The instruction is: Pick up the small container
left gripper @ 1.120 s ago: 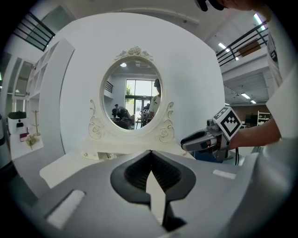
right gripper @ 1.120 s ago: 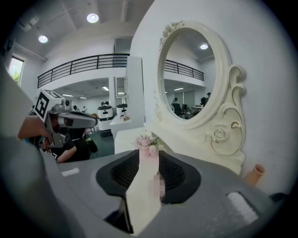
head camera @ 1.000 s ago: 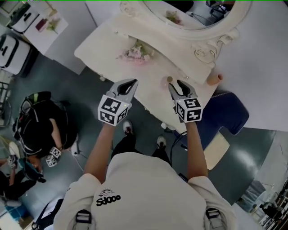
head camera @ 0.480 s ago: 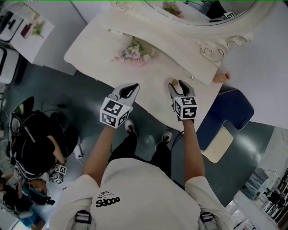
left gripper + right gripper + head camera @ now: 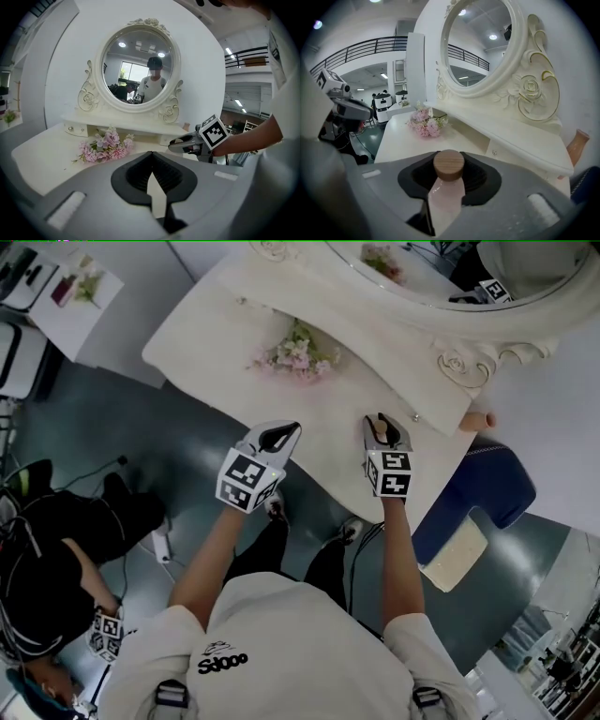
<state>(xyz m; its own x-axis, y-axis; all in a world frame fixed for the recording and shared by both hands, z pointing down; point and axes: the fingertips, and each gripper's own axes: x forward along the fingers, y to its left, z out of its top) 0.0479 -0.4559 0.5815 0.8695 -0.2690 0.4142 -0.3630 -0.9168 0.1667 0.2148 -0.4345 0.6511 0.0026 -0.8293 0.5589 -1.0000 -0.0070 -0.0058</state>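
Note:
The small container (image 5: 446,192) is a pale pink bottle with a round wooden cap; it stands between my right gripper's (image 5: 450,155) jaws. Those jaws are closing, and both pads touch the bottle's sides. In the head view the cap (image 5: 378,430) shows between the right gripper's (image 5: 380,422) fingers, over the white dressing table's (image 5: 216,329) front edge. My left gripper (image 5: 286,431) hovers at the same edge, further left, shut and empty. In its own view the left gripper (image 5: 152,155) points at the table top, with only a thin slit between its jaws.
A bunch of pink flowers (image 5: 298,352) lies mid-table. An oval mirror (image 5: 450,273) on a raised shelf stands at the back. A tan vase (image 5: 475,420) sits at the right end, with a blue chair (image 5: 487,488) below it. A person crouches on the floor at the left (image 5: 56,549).
My right gripper has moved forward, so the bottle that stood beside its left fingertip now sits between the jaws, which have narrowed on it. The left gripper has barely moved.

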